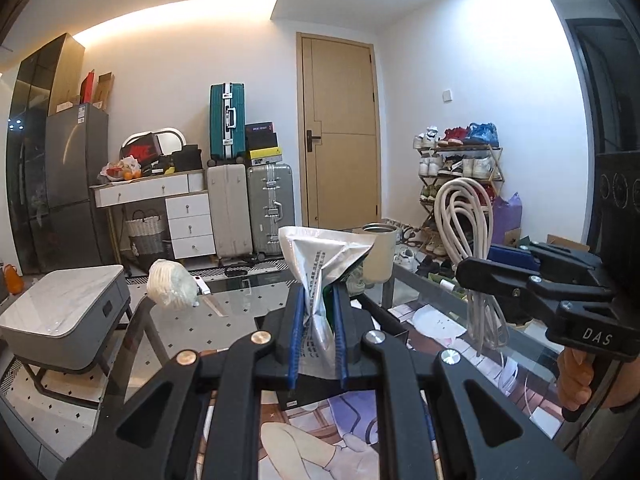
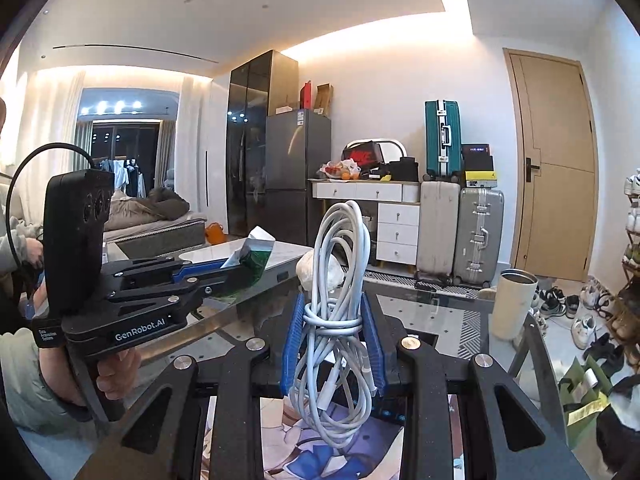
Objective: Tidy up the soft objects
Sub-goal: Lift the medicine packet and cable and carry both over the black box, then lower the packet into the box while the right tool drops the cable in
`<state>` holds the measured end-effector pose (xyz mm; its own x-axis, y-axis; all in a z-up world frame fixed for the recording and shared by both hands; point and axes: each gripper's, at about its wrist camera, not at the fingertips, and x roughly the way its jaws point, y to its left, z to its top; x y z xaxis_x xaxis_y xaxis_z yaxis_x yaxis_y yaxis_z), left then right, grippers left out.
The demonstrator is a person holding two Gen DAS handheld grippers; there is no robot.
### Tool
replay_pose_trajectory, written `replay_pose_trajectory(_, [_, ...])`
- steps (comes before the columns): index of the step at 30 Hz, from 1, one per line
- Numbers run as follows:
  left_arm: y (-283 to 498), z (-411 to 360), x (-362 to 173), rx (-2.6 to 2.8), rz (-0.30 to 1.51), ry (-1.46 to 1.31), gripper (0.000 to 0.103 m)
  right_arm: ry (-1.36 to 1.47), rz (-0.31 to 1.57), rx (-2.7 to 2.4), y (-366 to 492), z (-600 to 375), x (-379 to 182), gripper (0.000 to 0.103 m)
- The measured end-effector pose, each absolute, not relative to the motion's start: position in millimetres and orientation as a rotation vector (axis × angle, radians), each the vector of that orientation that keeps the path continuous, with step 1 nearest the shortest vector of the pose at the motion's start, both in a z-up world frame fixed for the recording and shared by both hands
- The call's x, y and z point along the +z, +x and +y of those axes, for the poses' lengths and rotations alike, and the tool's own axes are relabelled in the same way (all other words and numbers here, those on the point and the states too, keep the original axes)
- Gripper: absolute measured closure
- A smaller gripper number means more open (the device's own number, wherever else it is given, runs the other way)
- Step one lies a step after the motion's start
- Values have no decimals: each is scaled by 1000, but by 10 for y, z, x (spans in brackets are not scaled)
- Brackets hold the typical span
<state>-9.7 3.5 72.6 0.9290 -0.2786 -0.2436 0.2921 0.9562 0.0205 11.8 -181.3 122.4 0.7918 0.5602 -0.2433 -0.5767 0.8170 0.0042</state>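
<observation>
Gripping a crumpled foil pouch [image 1: 320,276] in the left gripper [image 1: 316,320] and a coiled white cable [image 2: 340,280] in the right gripper [image 2: 334,332], fingers clamped, above the glass worktop [image 2: 420,312]; steady, level carrying should prevent slipping.

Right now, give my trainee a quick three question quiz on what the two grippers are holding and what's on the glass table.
1. True or false: the left gripper is shut on a silver foil pouch.
2. What does the right gripper hold: A) sock, B) coiled white cable, C) towel?
3. Fill in: the cream tumbler stands on the ____ table.

Key: 1 true; 2 B; 3 glass.
</observation>
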Motion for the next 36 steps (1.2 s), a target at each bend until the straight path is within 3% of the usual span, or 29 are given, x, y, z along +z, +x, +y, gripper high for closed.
replay_pose_trajectory(13, [45,-20,970,-307,165,18,91,-48,219,609,299,-1714,1351,74])
replay_pose_trajectory(25, [907,22,932,-287,200,-76,91,10,268,556,1067,-1466,1369,74])
replay_pose_trajectory(36, [1121,97,797,-276,253,-98,91,19,312,542,1347,-1368,1270,74])
